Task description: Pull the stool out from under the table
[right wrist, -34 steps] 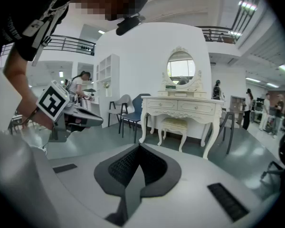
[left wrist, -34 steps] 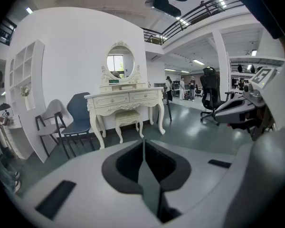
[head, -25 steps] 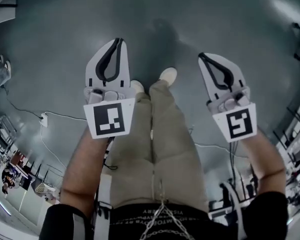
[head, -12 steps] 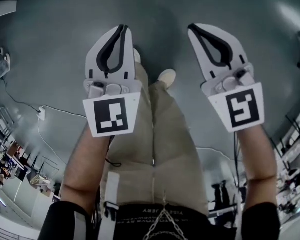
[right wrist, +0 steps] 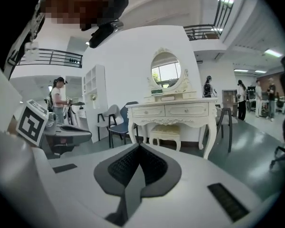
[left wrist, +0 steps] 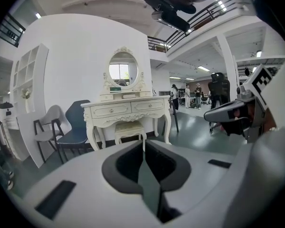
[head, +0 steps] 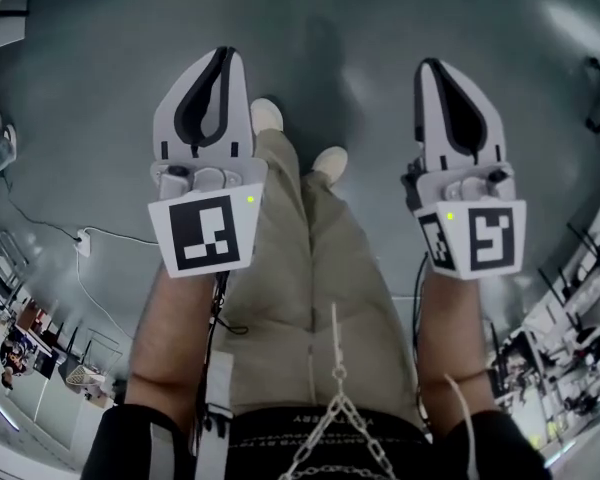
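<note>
The stool, pale cream, stands tucked under the white dressing table between its front legs, far ahead of both grippers, and nothing touches it. The table front carries two drawers side by side, both shut, so what they hold cannot be seen. One oval mirror rises from the tabletop. Left of the table stand two chairs, a pale grey chair at the far left and a blue chair beside it, nearer the table. A white shelf unit with open compartments hangs on the wall above them. One compartment holds something small that is too small to identify.

The left gripper has its jaws clenched together with nothing between them. The right gripper is closed the same way and is also empty. Both are held in the air, well apart from the table.

Only the two gripper views show the stool, the table and the chairs, and each also catches the other gripper at its edge. The head view shows none of the furniture. It shows the grey floor, the person's legs in pale trousers, two light shoes and a white cable lying at the left. Both grippers sit side by side above the legs, each with one marker cube facing the camera.
</note>
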Demonstrator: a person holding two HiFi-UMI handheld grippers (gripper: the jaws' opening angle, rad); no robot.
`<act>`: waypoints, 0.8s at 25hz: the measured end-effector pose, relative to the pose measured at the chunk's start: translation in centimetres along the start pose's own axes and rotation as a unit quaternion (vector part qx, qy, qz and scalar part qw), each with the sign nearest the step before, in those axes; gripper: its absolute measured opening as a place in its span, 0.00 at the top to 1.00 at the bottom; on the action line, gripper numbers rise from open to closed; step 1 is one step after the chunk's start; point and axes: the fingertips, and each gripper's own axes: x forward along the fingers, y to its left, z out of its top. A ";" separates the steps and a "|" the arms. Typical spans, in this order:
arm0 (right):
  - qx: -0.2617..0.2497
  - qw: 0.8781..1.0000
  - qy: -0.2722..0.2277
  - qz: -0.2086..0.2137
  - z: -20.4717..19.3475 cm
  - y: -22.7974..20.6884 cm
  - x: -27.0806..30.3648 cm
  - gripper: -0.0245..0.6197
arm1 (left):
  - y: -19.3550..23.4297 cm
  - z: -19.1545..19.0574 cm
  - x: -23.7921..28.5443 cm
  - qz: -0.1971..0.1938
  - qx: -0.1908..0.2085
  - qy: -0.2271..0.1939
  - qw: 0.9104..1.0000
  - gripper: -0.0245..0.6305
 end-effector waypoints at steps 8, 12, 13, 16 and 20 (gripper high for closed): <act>0.005 1.000 -0.008 -0.002 2.8 0.8 4.6 0.96 | 2.7 1.8 3.5 -0.022 0.005 -0.004 1.000 0.94; 0.011 1.000 -0.003 -0.007 2.9 0.6 7.9 0.96 | 4.5 1.8 6.2 -0.032 0.014 0.003 0.999 0.94; 0.013 1.000 -0.002 -0.007 3.0 0.5 8.6 0.96 | 4.9 1.9 6.8 -0.034 0.014 0.004 0.999 0.94; 0.013 1.000 0.001 -0.006 3.4 1.0 11.6 0.96 | 6.8 2.2 8.9 -0.043 0.013 0.003 0.999 0.94; 0.012 1.000 0.005 -0.007 4.4 1.5 15.2 0.96 | 9.6 2.7 11.6 -0.051 0.018 0.006 0.999 0.94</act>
